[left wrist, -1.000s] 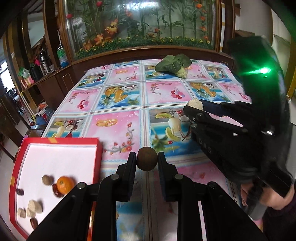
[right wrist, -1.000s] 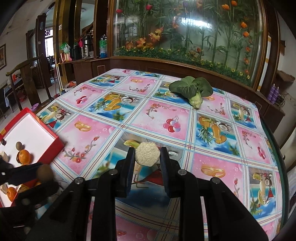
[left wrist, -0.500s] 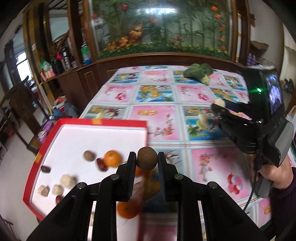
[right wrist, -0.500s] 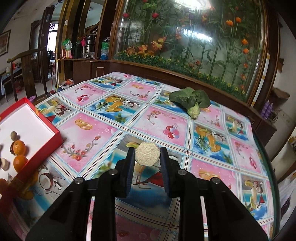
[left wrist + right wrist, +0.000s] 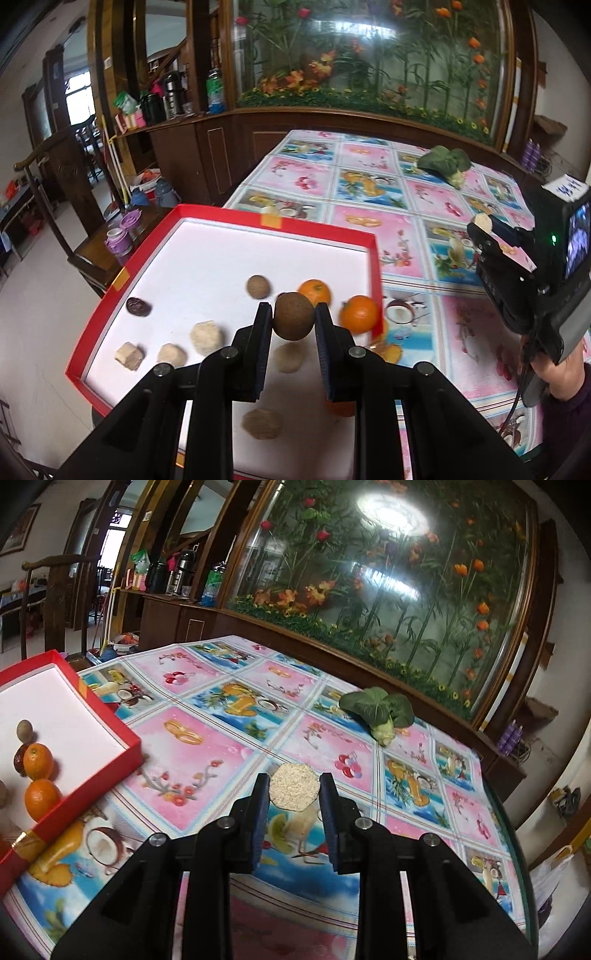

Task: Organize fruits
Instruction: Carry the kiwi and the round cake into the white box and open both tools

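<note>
My left gripper [image 5: 293, 319] is shut on a round brown fruit [image 5: 293, 320] and hangs over the red tray [image 5: 317, 228] with the white floor. In the tray lie two oranges [image 5: 359, 313], a second brown fruit [image 5: 258, 286], a dark date [image 5: 138, 306] and several pale lumps [image 5: 206, 334]. My right gripper [image 5: 294, 792] is shut on a pale grainy lump [image 5: 294, 790] above the tablecloth, to the right of the tray [image 5: 114, 716]. In the left wrist view the right gripper [image 5: 484, 225] shows at the right edge, held by a hand.
A fruit-patterned tablecloth [image 5: 207, 746] covers the table. A leafy green vegetable [image 5: 380, 710] lies near the far edge, before a wooden cabinet with a flower-painted glass panel [image 5: 369, 572]. Left of the table stand a wooden chair [image 5: 55, 177] and floor clutter. The table's right edge [image 5: 511, 834] curves close by.
My left gripper has swung left with the brown fruit, from over the tablecloth to over the tray. The right gripper still holds its lump and has shifted slightly.
</note>
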`<state>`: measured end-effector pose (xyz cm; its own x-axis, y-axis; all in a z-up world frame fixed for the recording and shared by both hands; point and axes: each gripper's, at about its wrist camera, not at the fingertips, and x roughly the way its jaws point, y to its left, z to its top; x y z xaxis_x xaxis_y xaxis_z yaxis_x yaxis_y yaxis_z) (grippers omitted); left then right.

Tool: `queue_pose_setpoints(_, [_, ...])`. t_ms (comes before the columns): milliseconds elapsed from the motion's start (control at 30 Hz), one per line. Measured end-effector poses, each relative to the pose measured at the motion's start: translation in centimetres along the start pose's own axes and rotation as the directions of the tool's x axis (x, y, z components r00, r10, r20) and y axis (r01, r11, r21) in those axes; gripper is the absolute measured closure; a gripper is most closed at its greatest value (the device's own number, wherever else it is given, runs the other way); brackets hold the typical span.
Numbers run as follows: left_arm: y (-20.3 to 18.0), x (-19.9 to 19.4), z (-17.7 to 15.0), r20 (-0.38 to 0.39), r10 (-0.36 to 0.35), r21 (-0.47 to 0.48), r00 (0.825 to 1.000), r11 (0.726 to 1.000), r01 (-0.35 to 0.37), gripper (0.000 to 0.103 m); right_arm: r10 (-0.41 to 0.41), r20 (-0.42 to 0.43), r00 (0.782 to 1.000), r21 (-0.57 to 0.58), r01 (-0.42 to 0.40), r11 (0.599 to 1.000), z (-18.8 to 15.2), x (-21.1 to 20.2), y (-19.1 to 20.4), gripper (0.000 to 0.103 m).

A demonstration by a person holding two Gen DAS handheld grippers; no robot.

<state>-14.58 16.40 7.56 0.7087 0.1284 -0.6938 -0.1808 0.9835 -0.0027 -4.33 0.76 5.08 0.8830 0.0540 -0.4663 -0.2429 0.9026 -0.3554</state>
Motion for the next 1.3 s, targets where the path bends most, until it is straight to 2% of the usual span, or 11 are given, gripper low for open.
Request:
queue_pose_setpoints(333, [4.6, 0.4, -1.1, -0.011, 0.025, -0.065, 1.0, 0.998, -0.025, 0.081, 0.033, 0.032, 0.999, -0.021, -0.032, 0.999, 1.8, -1.2, 4.3, 0.074])
queue_pose_setpoints(533, [7.0, 0.6, -1.2, -0.011, 0.041, -0.097, 0.999, 0.994, -0.042, 0.081, 0.114, 0.028, 0.993, -0.046, -0.112, 0.993, 3.1, -1.9, 7.9, 0.074])
queue_pose_setpoints(767, [8.8, 1.0, -1.5, -0.021, 0.053, -0.124, 0.998, 0.991, -0.055, 0.081, 0.228, 0.013, 0.974, -0.085, -0.226, 0.97, 4.3, -2.9, 12.1, 0.074])
queue_pose_setpoints(867, [9.2, 1.1, -1.6, -0.027, 0.05, -0.129, 0.998, 0.99, -0.053, 0.081, 0.321, -0.047, 0.946, -0.06, -0.324, 0.944, 4.5, -2.5, 13.1, 0.074])
queue_pose_setpoints(933, [9.3, 1.4, -1.6, -0.033, 0.052, -0.129, 0.998, 0.99, -0.056, 0.081, 0.392, -0.101, 0.914, -0.037, -0.398, 0.917, 4.5, -2.2, 13.8, 0.074])
queue_pose_setpoints(1067, [9.4, 1.8, -1.8, -0.049, 0.046, -0.127, 0.998, 0.991, -0.052, 0.081, 0.489, -0.177, 0.854, 0.017, -0.494, 0.869, 4.2, -1.8, 14.7, 0.074])
queue_pose_setpoints(1200, [9.4, 1.8, -2.0, -0.051, 0.046, -0.121, 0.998, 0.991, -0.052, 0.081, 0.54, -0.181, 0.822, 0.013, -0.547, 0.837, 3.8, -2.4, 15.6, 0.074])
queue_pose_setpoints(1300, [9.3, 1.9, -2.2, -0.061, 0.047, -0.116, 0.997, 0.992, -0.054, 0.081, 0.585, -0.198, 0.787, 0.036, -0.59, 0.806, 3.6, -2.5, 16.0, 0.074])
